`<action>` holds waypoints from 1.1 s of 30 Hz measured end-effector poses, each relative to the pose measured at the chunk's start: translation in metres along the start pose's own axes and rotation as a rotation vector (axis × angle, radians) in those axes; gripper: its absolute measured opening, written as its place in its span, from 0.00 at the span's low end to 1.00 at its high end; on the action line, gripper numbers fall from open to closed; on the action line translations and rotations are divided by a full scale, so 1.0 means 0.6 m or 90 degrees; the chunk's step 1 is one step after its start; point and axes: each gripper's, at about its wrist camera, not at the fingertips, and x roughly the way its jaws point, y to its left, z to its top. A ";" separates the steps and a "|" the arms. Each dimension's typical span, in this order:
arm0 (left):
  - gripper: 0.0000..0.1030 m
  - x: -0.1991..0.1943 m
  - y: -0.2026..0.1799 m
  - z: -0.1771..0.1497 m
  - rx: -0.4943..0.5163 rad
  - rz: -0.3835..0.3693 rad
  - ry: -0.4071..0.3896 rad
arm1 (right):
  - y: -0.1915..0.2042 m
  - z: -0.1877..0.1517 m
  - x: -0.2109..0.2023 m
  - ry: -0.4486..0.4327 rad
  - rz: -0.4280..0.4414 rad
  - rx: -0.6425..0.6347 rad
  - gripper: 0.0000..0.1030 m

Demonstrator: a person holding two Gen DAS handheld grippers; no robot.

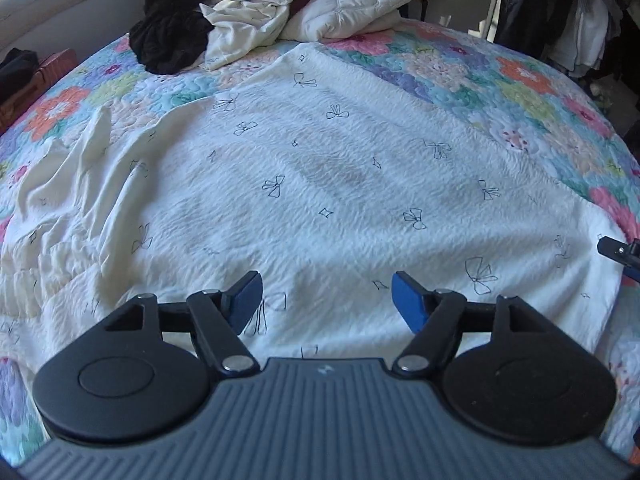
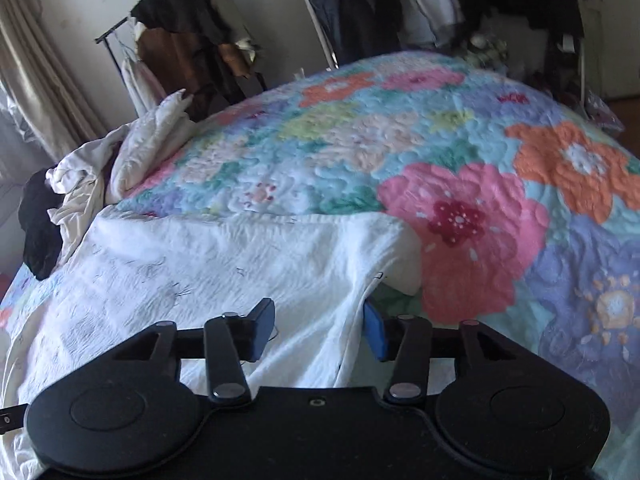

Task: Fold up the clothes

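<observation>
Your left claw (image 1: 327, 300) and right claw (image 2: 319, 330) are both spread, pinching nothing, over the white garment (image 1: 320, 184) flat on the bed (image 2: 460, 168).

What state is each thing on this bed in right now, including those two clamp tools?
White bow-print garment: spread flat, left side rumpled.
Left gripper: fingers open, nothing between them.
Right gripper: fingers open, garment edge lying between them, unpinched.
Floral quilt: laid smooth over the bed.
Clothes pile: crumpled, unfolded.

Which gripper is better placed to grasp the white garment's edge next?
Right. The right gripper is open with the white garment's raised edge between its jaws. The left gripper is open above flat cloth.
</observation>
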 end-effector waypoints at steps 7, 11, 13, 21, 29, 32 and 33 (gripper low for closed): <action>0.75 -0.156 0.038 -0.077 -0.016 0.037 -0.046 | 0.060 -0.033 -0.142 0.014 0.043 0.001 0.53; 0.76 -0.226 0.080 -0.125 -0.032 0.060 -0.032 | 0.112 -0.079 -0.238 0.041 0.101 -0.087 0.54; 0.76 -0.256 0.097 -0.142 -0.038 0.052 -0.034 | 0.126 -0.103 -0.277 0.064 0.131 -0.105 0.54; 0.96 -0.378 0.140 -0.201 -0.039 0.059 -0.055 | 0.201 -0.168 -0.406 0.133 0.182 -0.203 0.54; 1.00 -0.411 0.160 -0.241 -0.035 -0.005 0.010 | 0.243 -0.185 -0.478 0.158 0.170 -0.199 0.55; 1.00 -0.429 0.160 -0.250 -0.029 -0.027 0.012 | 0.252 -0.192 -0.503 0.155 0.165 -0.231 0.56; 1.00 -0.437 0.161 -0.251 -0.026 -0.028 0.010 | 0.254 -0.193 -0.512 0.153 0.162 -0.240 0.56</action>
